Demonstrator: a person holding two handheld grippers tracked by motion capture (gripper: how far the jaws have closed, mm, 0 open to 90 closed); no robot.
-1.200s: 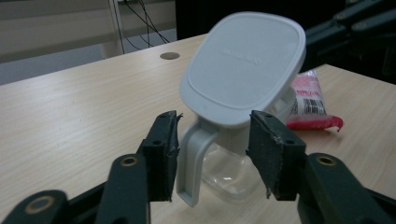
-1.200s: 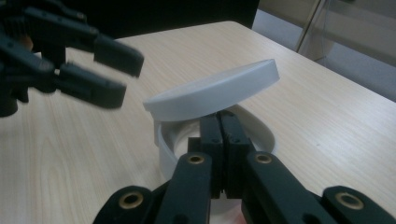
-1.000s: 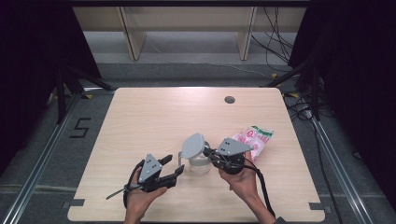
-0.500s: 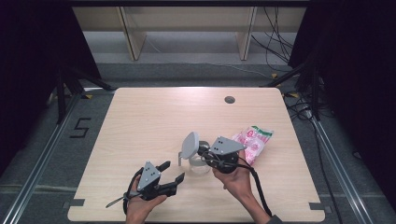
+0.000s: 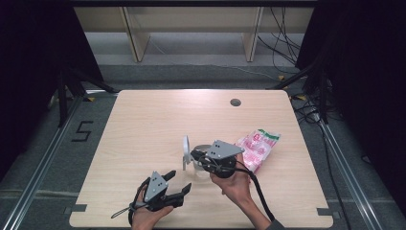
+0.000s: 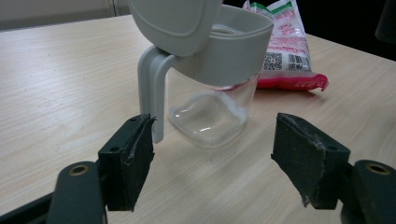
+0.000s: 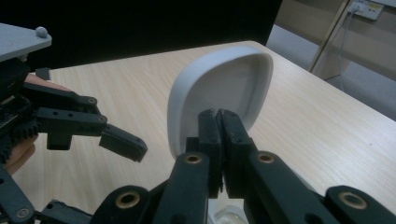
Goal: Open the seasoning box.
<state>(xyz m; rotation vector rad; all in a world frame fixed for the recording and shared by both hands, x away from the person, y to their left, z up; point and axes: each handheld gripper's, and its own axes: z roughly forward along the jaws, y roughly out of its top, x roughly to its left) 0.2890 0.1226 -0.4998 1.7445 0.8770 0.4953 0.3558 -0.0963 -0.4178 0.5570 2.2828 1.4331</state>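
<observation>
Lid-opening step in hand. High view: my right gripper (image 5: 195, 155) is pinching the grey lid (image 5: 186, 152) upright over the jar (image 5: 203, 152) at mid-table; my left gripper (image 5: 179, 181), jaws just opening, is empty. Snack bag (image 5: 257, 147) is lying just beside.

Left gripper view: jar (image 6: 212, 112) is looking nearly empty, perhaps; handle (image 6: 152, 88) near my jaw.

Right gripper view: jaws clamping lid (image 7: 219, 95). Next, I judge: steady the jar.

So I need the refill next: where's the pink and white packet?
In the high view, the pink and white plastic packet lies flat on the wooden table, right of centre, just beyond the clear grey-lidded jar.
</observation>
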